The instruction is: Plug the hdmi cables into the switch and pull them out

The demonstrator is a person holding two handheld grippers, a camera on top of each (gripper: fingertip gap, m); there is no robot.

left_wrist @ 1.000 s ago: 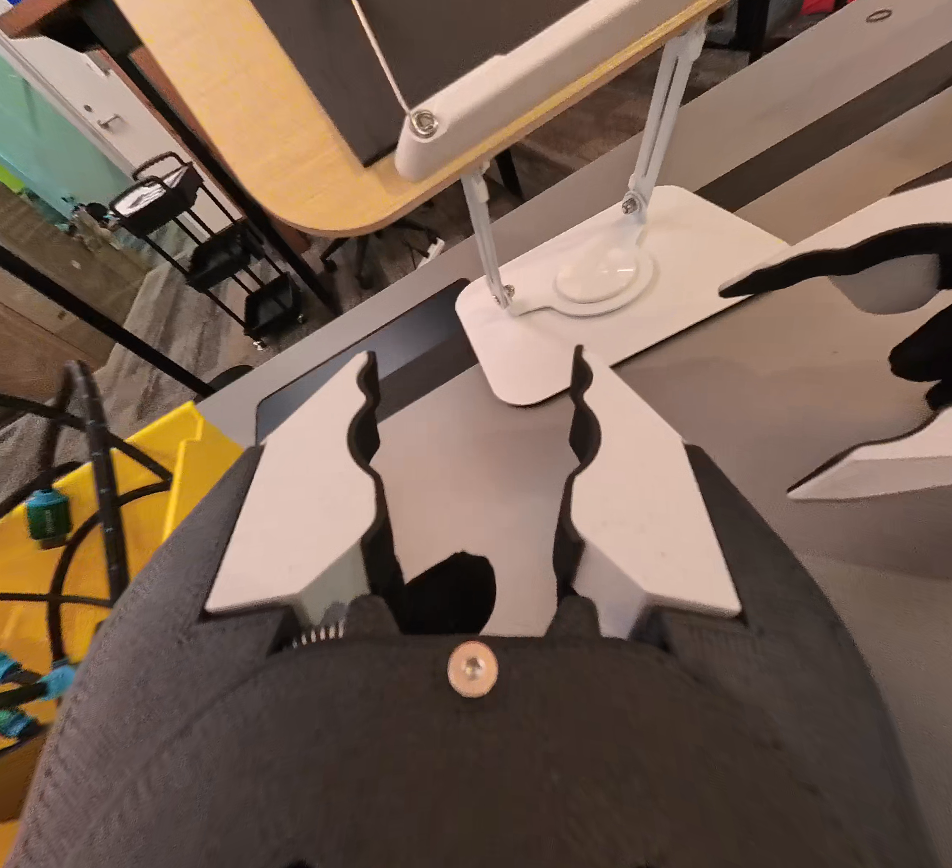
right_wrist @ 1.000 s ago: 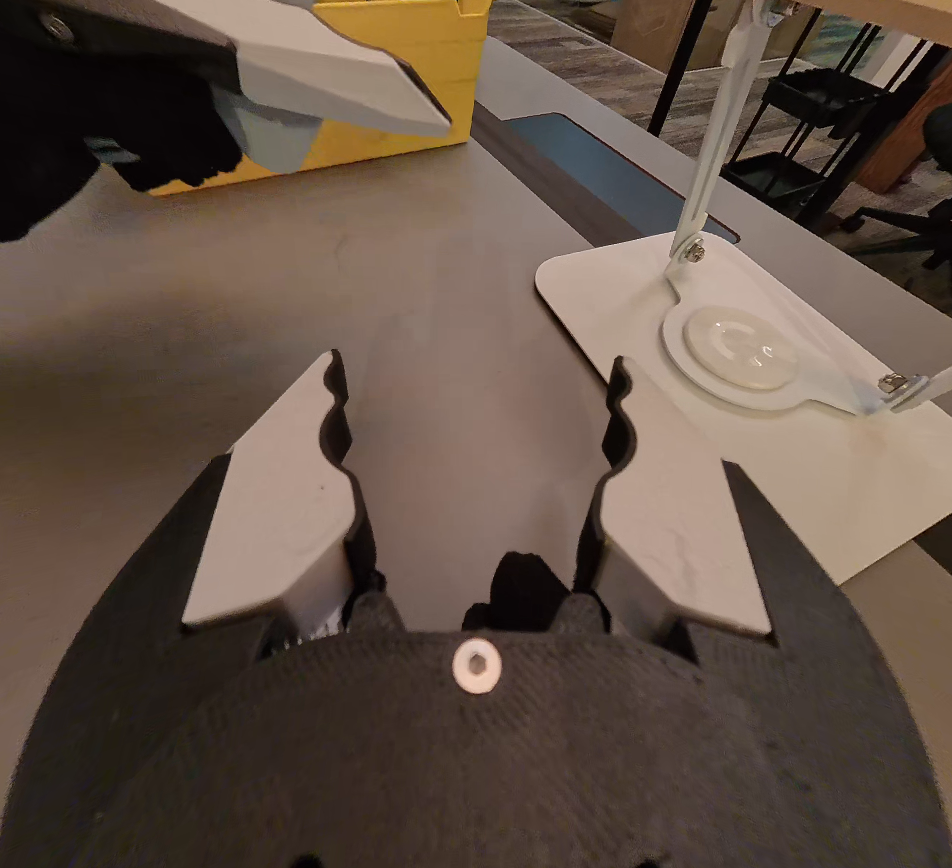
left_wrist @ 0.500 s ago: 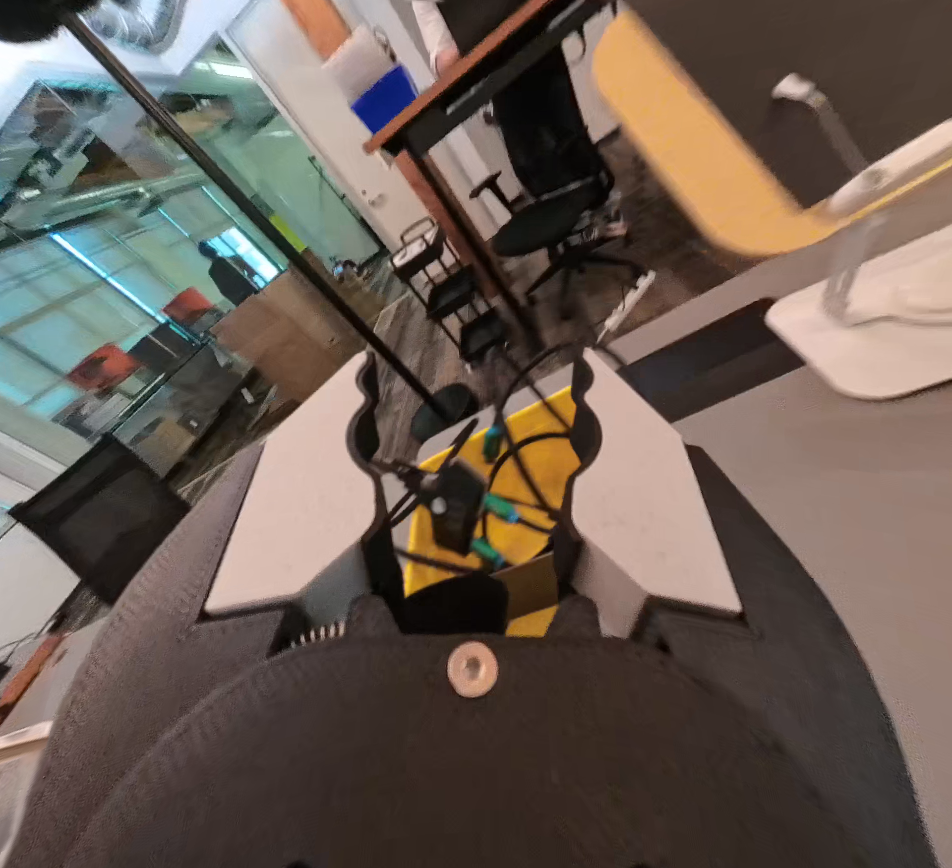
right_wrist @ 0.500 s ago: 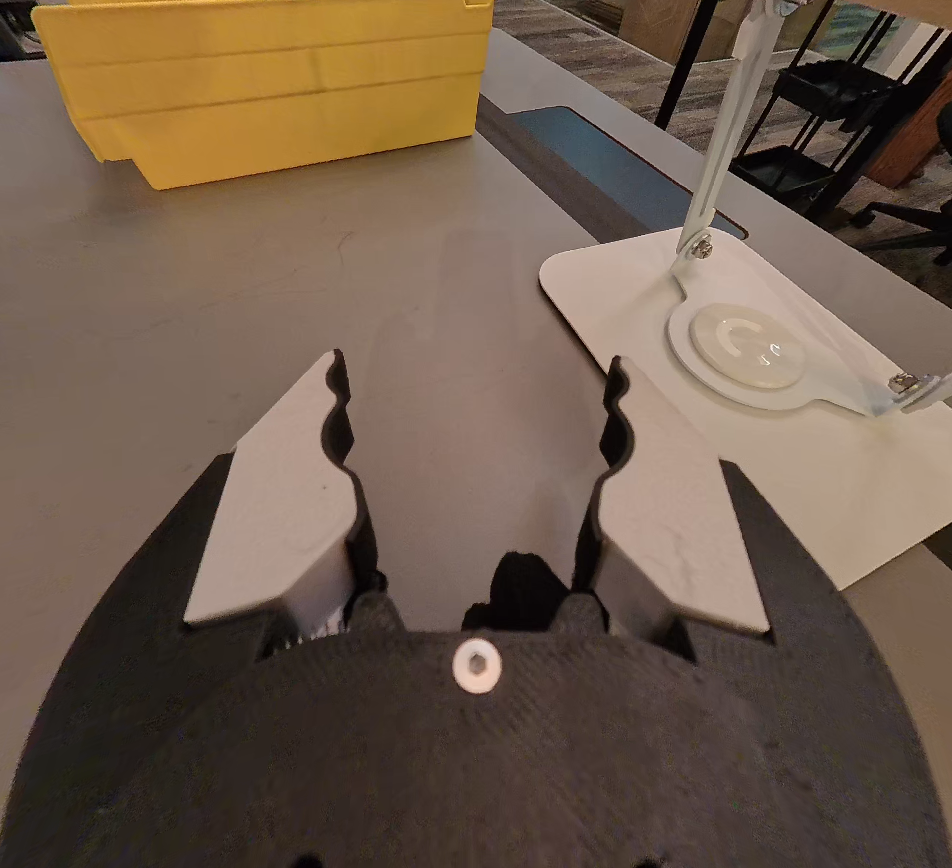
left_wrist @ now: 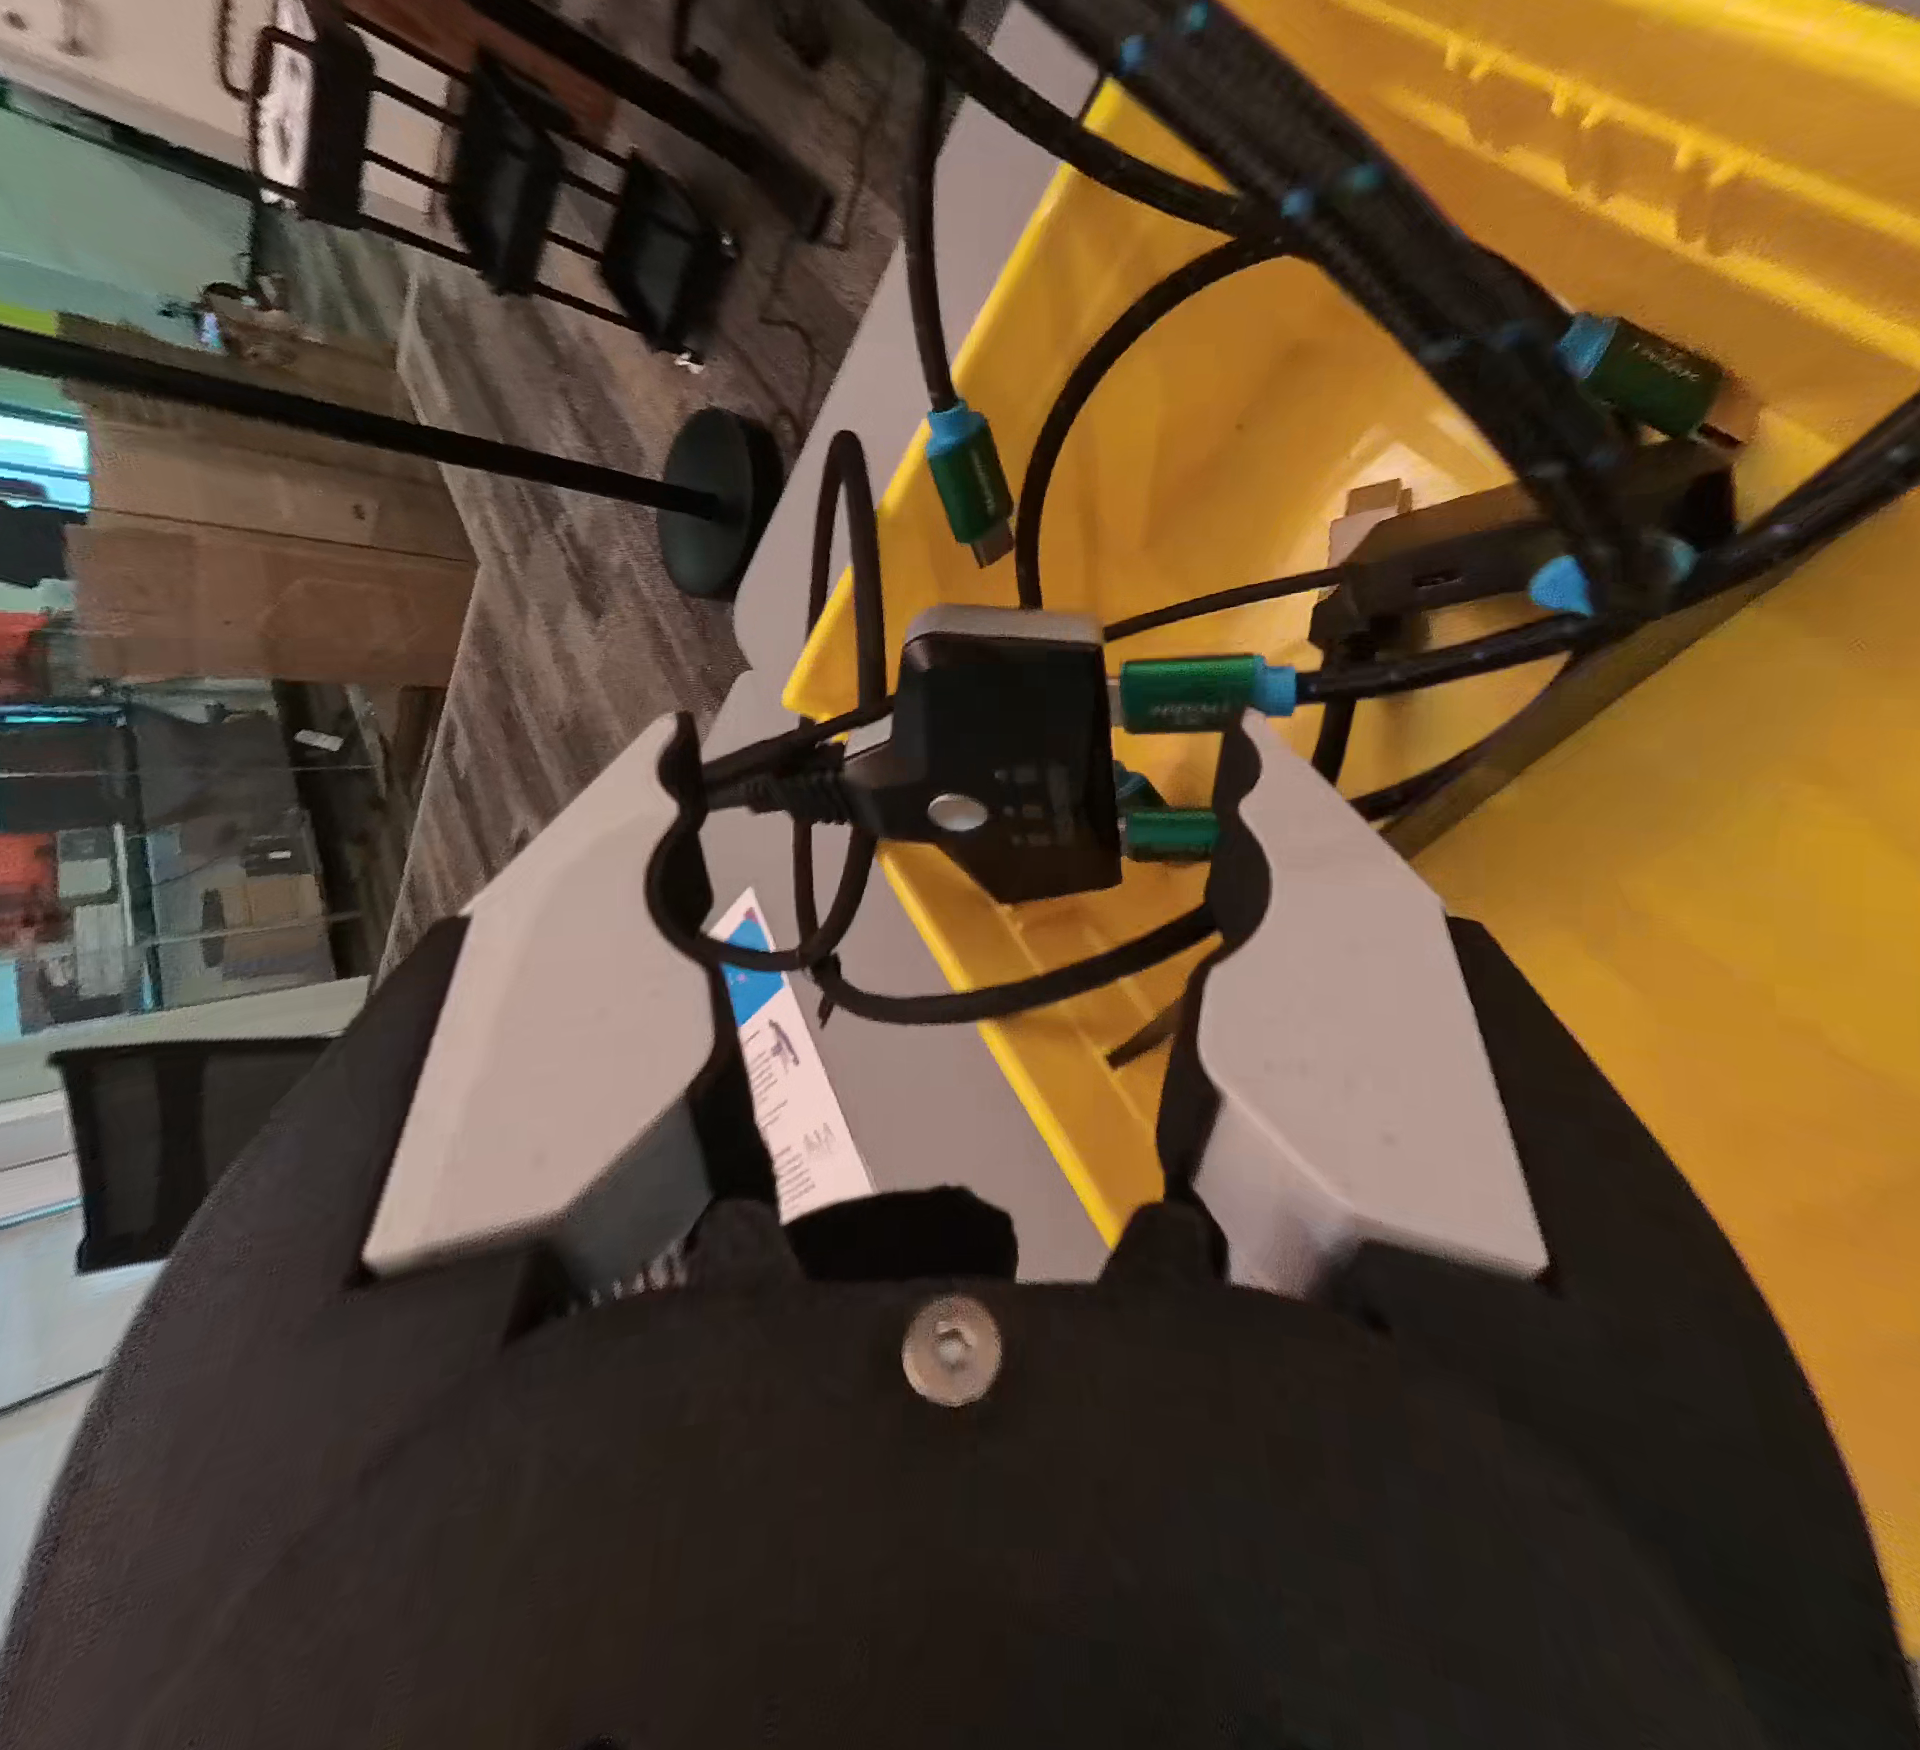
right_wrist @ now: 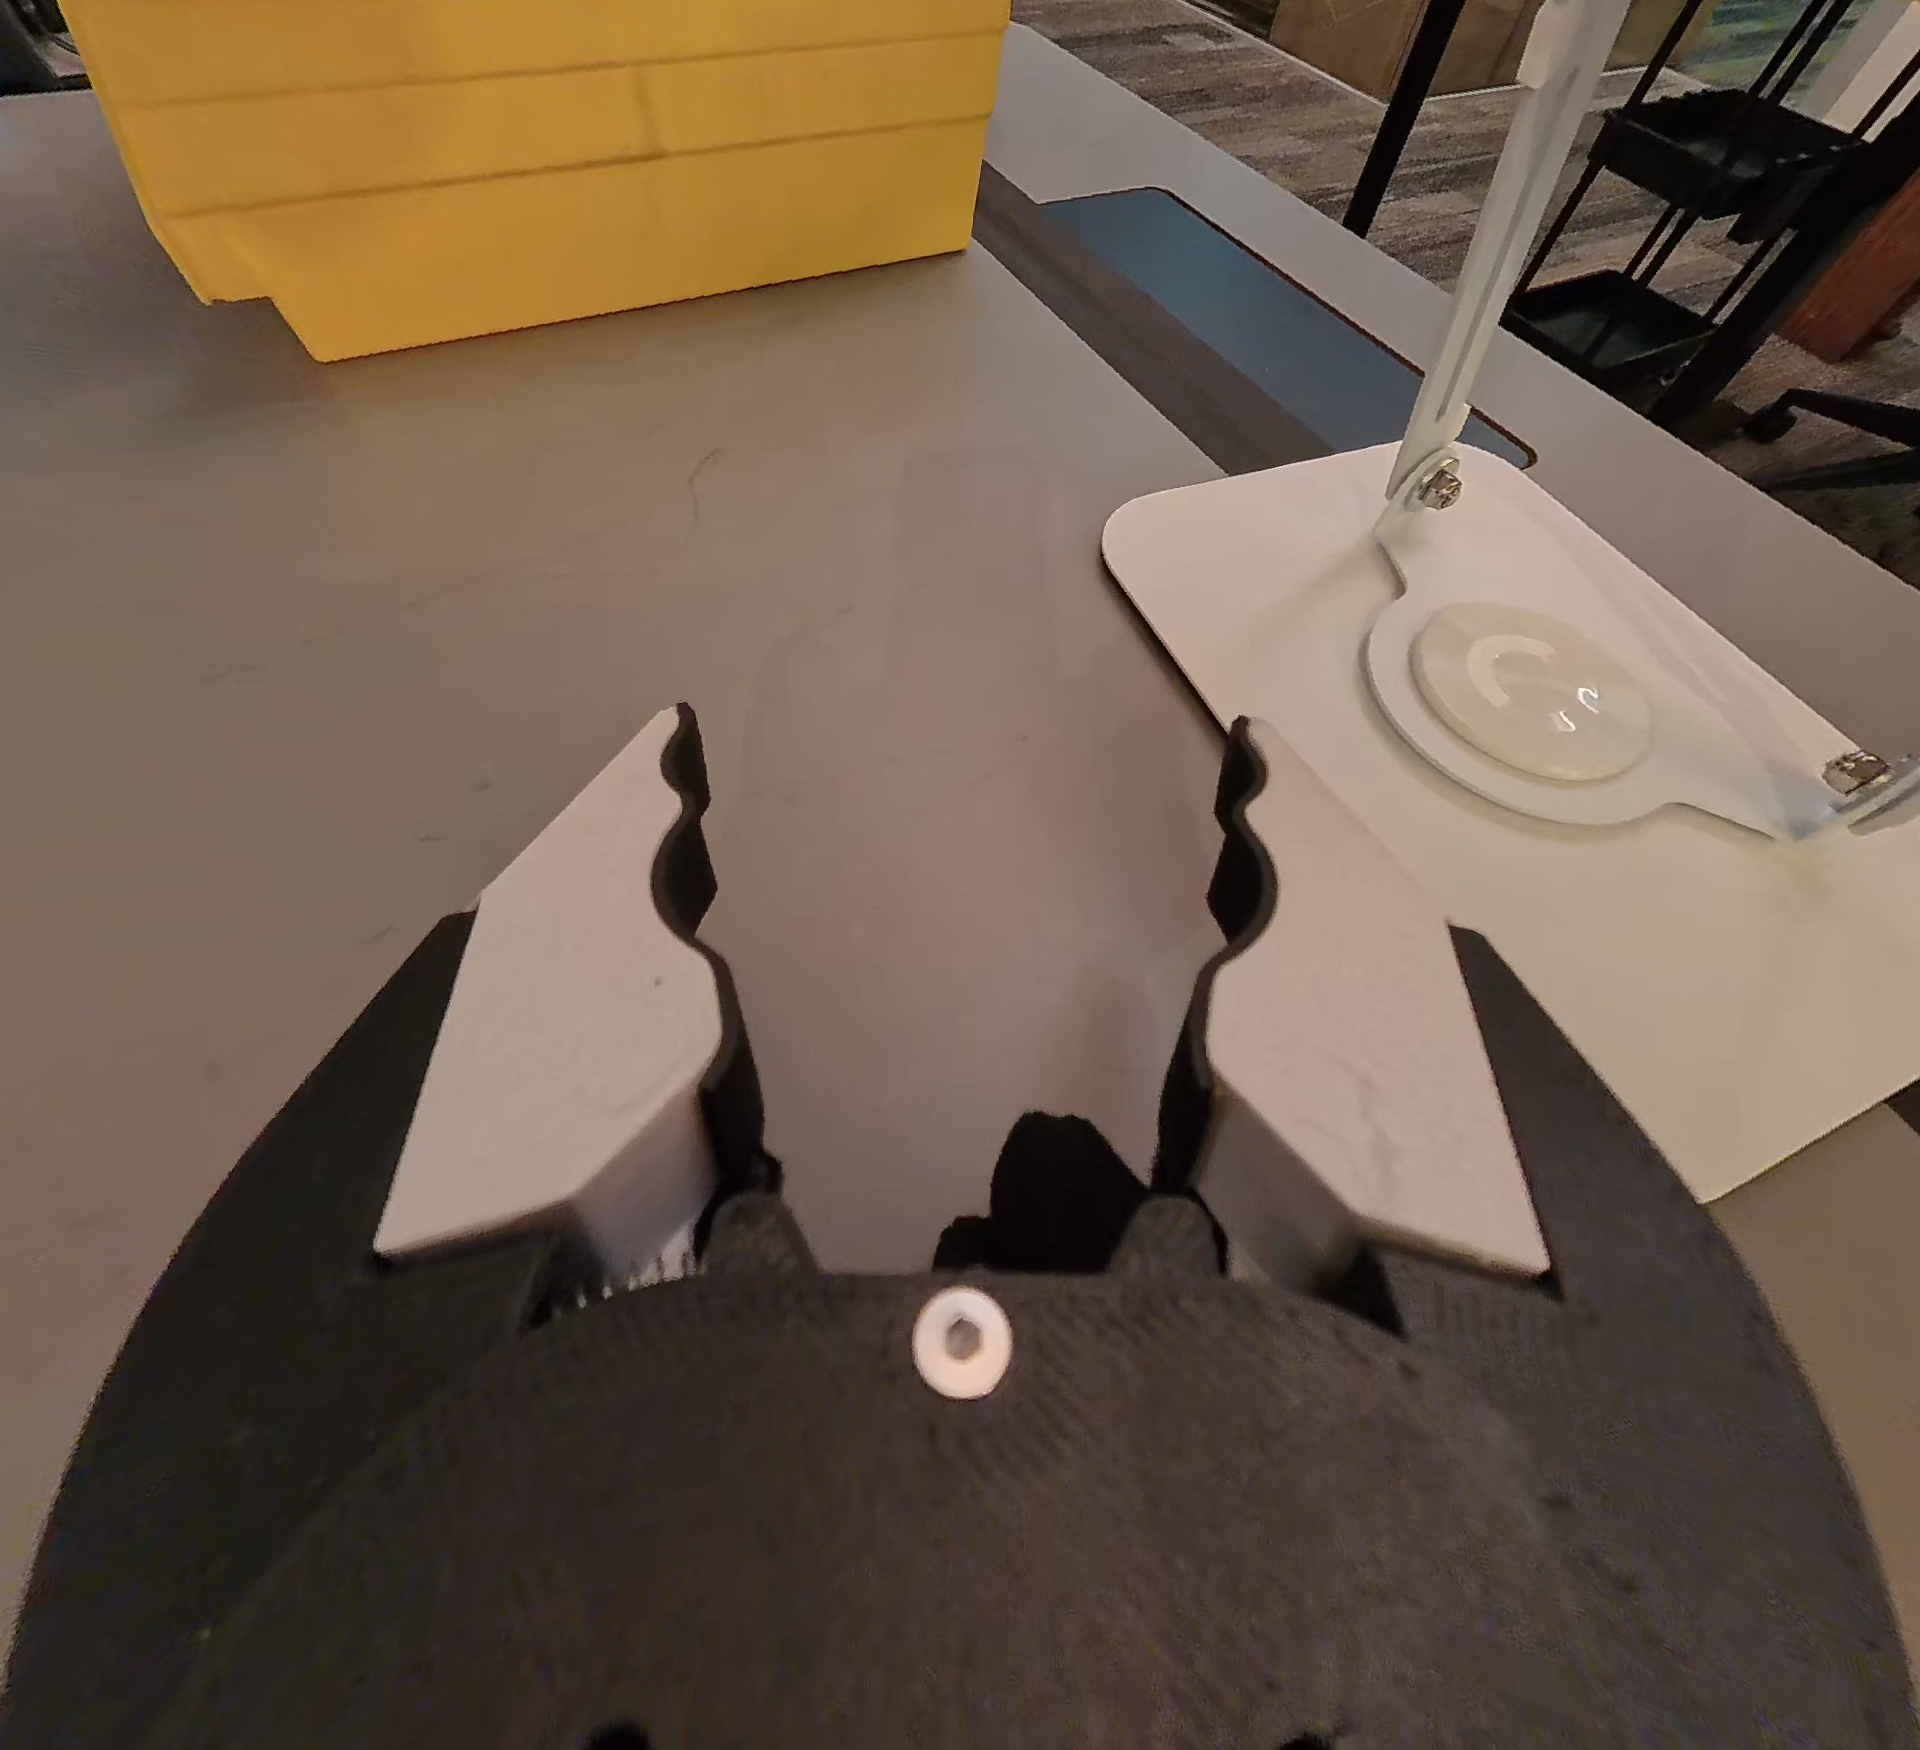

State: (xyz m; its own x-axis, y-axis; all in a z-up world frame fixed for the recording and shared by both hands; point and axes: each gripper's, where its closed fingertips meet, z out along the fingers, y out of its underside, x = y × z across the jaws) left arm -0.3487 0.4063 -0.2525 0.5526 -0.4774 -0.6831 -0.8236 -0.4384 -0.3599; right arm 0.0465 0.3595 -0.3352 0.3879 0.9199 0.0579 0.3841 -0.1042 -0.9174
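In the left wrist view a black HDMI switch (left_wrist: 1003, 750) lies at the near end of a yellow bin (left_wrist: 1683, 765). Two green plugs with blue collars (left_wrist: 1195, 692) sit in its right side. A loose green plug (left_wrist: 968, 482) hangs above it, and another plug (left_wrist: 1642, 370) lies deeper in the bin among black braided cables (left_wrist: 1299, 131). My left gripper (left_wrist: 954, 750) is open, its tips on either side of the switch, short of it. My right gripper (right_wrist: 961, 734) is open and empty above the grey table (right_wrist: 520, 578), far from the bin (right_wrist: 540, 131).
A white lamp base (right_wrist: 1538, 765) with a slanted arm stands right of my right gripper. A dark blue inset (right_wrist: 1195, 266) runs along the table's far edge. A paper label (left_wrist: 800, 1066) lies on the table beside the bin. Chairs and black carts stand beyond the table. There is about 40 cm between the tips of the two grippers. From my left tips it is roughly 9 cm to the loose green plug (left_wrist: 968, 482); from my right, 40 cm.
My left gripper swung left from the lamp base to the yellow bin and closed in on the switch. My right gripper edged forward a little. The left gripper left the right wrist view.
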